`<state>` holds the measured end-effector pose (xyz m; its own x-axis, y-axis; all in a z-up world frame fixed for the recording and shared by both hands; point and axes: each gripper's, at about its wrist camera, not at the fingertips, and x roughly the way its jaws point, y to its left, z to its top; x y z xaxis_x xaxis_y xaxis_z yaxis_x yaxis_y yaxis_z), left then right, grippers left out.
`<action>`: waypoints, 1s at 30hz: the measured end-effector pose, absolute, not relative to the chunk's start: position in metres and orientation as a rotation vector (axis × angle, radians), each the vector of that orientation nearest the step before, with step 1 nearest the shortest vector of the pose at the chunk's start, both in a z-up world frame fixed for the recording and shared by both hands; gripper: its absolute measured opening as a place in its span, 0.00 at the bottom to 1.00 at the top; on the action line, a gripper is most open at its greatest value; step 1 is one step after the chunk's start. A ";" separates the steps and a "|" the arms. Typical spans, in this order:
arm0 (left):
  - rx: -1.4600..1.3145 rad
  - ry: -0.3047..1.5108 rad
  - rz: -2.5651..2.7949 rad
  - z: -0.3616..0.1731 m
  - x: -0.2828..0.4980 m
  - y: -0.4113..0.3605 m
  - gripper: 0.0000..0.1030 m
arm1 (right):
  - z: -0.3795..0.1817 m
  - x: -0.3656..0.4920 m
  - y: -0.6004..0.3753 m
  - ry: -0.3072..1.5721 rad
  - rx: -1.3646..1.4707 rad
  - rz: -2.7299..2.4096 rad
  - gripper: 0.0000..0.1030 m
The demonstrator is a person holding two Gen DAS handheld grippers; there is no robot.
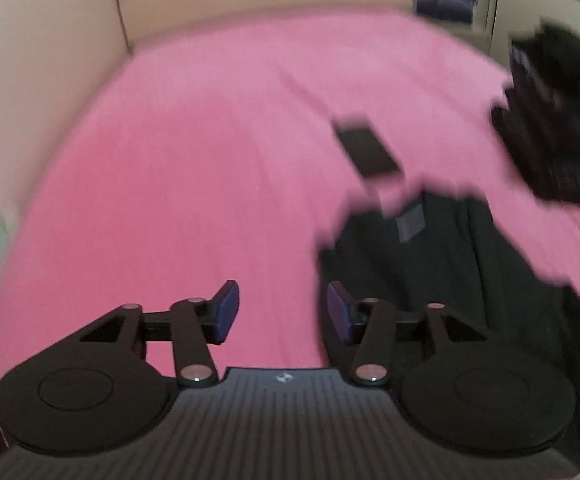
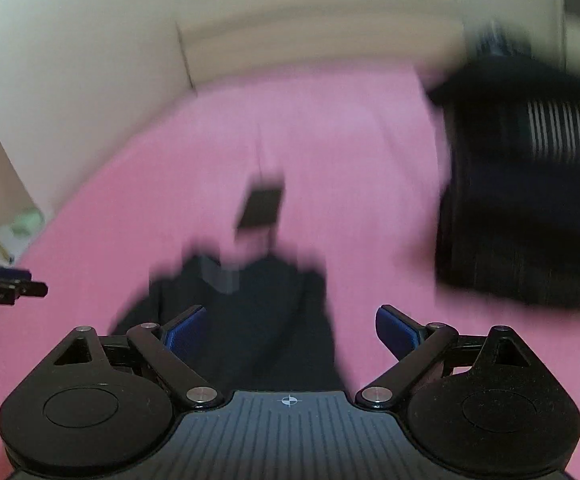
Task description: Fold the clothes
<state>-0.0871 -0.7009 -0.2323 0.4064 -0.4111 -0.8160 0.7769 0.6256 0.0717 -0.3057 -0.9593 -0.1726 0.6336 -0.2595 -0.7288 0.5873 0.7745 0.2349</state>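
Dark cloth, a garment [image 1: 441, 276], lies flat on the pink sheet [image 1: 170, 180]. In the left wrist view it is ahead and to the right of the left gripper [image 1: 283, 312], reaching behind the right blue pad [image 1: 337, 312]; contact is unclear. In the right wrist view the garment [image 2: 250, 320] lies between the fingers of the right gripper [image 2: 290, 334]. Both grippers are wide apart and hold nothing. Beyond the garment lies a small black slab [image 1: 369, 152], and to the right a dark pile [image 2: 529, 208]. Both views are blurred.
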 end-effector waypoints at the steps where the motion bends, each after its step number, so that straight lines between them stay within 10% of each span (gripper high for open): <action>1: 0.473 0.908 -0.798 -0.243 -0.100 -0.699 0.44 | -0.187 -0.313 -0.949 0.781 0.533 -0.499 0.91; 12: 0.353 1.324 -0.910 -0.344 -0.209 -0.676 0.54 | -0.280 -0.309 -0.829 1.098 0.504 -0.350 0.89; 14: 0.353 1.317 -0.938 -0.353 -0.213 -0.682 0.46 | -0.283 -0.310 -0.824 1.106 0.473 -0.356 0.40; 17: 0.374 1.301 -0.992 -0.359 -0.214 -0.694 0.17 | -0.279 -0.316 -0.823 1.109 0.475 -0.375 0.04; 30: 0.345 0.978 -0.807 -0.184 -0.073 -0.620 0.02 | -0.096 -0.415 -1.019 0.686 0.405 -0.911 0.02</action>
